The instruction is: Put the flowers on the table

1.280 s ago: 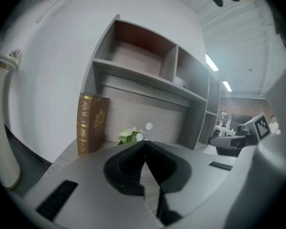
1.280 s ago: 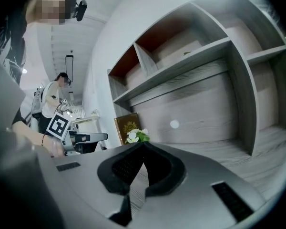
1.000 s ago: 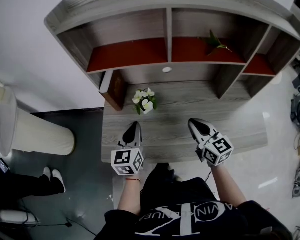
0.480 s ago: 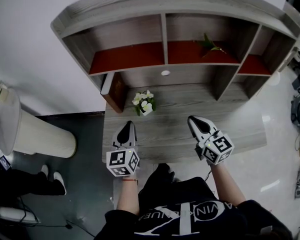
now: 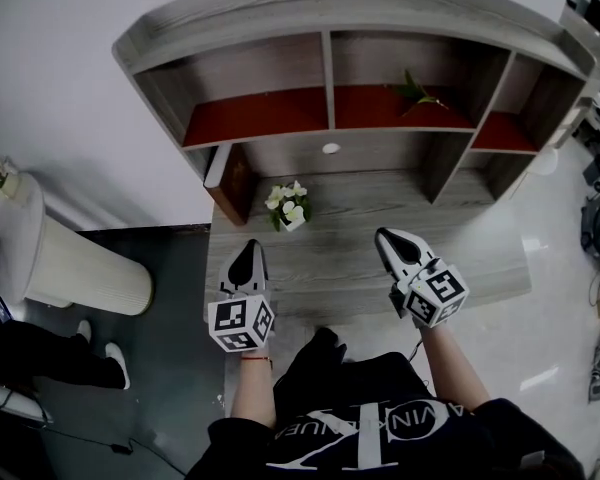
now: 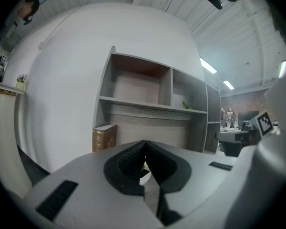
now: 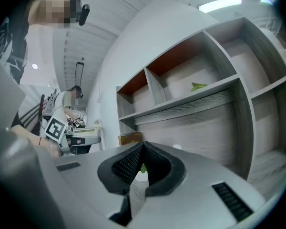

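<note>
A small bunch of white flowers (image 5: 288,205) in a pale pot stands on the grey wooden table (image 5: 460,258), near its back left, in front of the shelf unit. My left gripper (image 5: 250,249) hovers over the table's front left, shut and empty, a short way nearer me than the flowers. At the front right my right gripper (image 5: 384,235) is also shut with nothing in it. In the left gripper view the jaws meet at the tips of the left gripper (image 6: 144,142). The right gripper view shows the right gripper (image 7: 143,145) with its tips touching too.
A curved grey shelf unit (image 5: 332,53) with red shelf boards rises behind the table. A green leaf sprig (image 5: 417,90) lies on its upper right shelf. A brown book (image 5: 230,180) stands at the table's back left. A cream round stand (image 5: 75,263) is at left on the floor.
My left gripper has drifted slightly left and back toward me. The right gripper has hardly moved. The flowers stay in place. A person's feet at far left have shifted away.
</note>
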The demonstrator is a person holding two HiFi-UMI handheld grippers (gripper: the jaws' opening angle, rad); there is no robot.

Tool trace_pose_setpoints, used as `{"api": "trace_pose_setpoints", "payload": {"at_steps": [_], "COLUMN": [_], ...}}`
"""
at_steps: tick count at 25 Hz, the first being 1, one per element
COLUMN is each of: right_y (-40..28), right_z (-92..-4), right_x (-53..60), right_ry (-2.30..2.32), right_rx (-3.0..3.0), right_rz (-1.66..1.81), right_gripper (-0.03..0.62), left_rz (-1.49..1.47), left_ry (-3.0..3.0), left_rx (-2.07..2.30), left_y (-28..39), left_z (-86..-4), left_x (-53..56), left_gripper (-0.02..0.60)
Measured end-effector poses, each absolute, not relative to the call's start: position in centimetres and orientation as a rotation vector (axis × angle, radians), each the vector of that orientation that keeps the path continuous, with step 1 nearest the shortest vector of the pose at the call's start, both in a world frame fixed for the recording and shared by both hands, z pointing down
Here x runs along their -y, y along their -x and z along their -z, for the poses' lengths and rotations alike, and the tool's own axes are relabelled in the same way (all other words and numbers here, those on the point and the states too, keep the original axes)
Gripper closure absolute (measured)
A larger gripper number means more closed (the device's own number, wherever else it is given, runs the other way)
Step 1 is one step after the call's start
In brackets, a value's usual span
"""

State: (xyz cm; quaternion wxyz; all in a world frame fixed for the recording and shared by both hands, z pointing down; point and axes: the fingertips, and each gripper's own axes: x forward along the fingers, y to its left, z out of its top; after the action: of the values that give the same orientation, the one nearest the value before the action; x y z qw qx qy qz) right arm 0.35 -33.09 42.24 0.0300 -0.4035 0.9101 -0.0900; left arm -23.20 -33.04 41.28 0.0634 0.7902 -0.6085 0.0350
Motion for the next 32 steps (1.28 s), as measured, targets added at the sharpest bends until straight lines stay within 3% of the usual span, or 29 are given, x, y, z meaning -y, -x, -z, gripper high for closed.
{"api": "trace_pose_setpoints", "payload": {"at_steps": [32], "right_y": [1.4], "right_z": [-42.0], "right_x": [32.1], "right_ry": [1.178], "right_rx": [-2.825], "right_rz": [0.282], "right_gripper": [0.585], "left_rz": [-0.092], "left_ry": [-2.334], "left_rx": [1.902], "left_y": [25.3], "left_z": [-41.3], "left_x": [30.6], "left_gripper": [0.578]}}
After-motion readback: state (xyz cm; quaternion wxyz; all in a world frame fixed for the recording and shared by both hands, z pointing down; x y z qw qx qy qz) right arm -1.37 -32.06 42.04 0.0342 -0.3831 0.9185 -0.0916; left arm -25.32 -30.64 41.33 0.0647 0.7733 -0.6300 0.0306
